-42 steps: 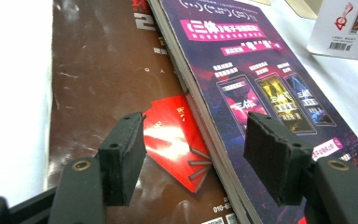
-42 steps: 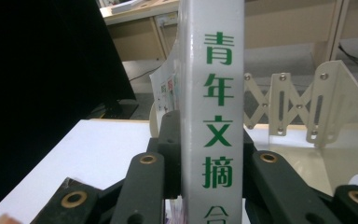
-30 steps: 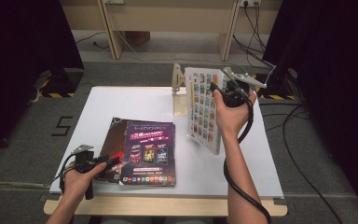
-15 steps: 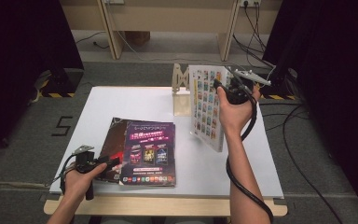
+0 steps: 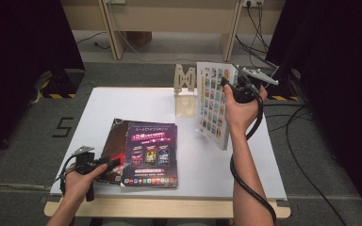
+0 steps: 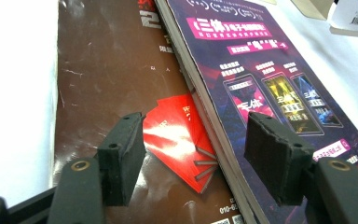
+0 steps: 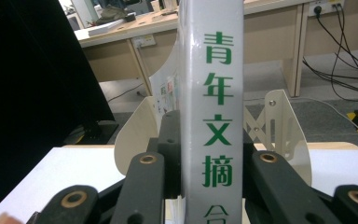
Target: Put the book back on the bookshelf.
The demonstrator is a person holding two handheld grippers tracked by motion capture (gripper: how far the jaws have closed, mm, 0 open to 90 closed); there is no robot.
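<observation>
I see a book (image 5: 213, 106) with a white cover gridded in small colourful pictures and a grey spine (image 7: 210, 107) lettered in green. On the white counter (image 5: 136, 106), a purple magazine (image 5: 150, 154) overlaps a glossy brown one (image 6: 112, 84) marked in red.

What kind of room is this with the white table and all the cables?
Probably a lab or workshop set up for recording, not a home. A white table stands on grey carpet, black curtains hang at both sides, and cables trail over the floor to wall sockets behind wooden benches.
</observation>
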